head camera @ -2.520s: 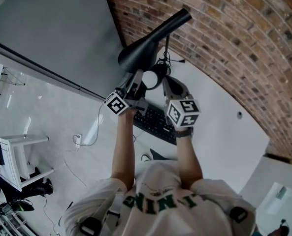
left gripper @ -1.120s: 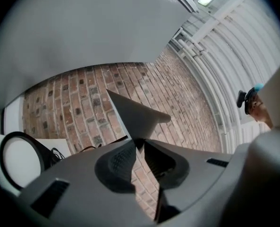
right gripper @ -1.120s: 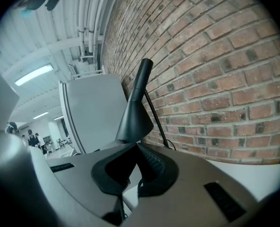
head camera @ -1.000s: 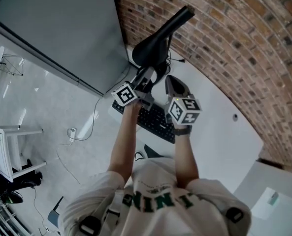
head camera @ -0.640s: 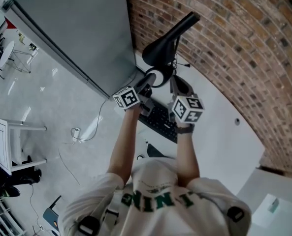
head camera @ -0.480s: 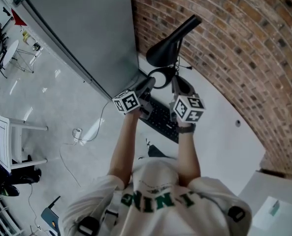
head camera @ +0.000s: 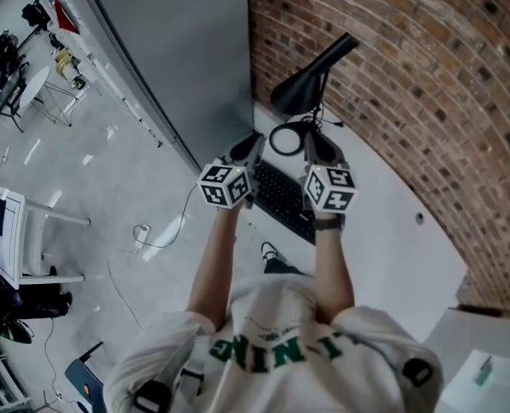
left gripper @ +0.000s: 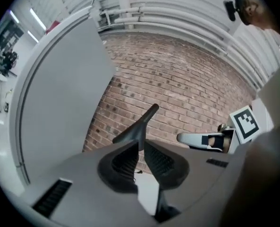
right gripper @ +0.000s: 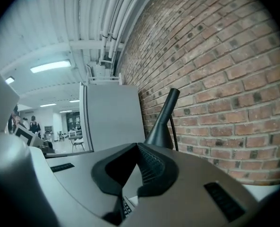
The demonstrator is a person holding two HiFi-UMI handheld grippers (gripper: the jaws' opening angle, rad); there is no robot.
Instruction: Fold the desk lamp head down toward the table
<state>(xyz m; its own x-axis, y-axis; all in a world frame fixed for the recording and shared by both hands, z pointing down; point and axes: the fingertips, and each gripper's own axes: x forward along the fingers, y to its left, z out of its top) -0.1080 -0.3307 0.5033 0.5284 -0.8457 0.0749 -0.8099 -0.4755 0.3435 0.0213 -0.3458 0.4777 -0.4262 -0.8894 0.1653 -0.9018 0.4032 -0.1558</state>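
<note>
Lamp sits at the desk's far corner by the brick wall, with left gripper and right gripper near it. Left gripper view: jaws have just been closing, thin gap, nothing inside. Right gripper view: tips seem together, empty.

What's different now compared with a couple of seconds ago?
The left gripper has pulled back from the lamp head toward the person; its jaws have just been closing with nothing between them. The right gripper drew back a little too. The lamp head itself looks unchanged, by the brick wall.
</note>
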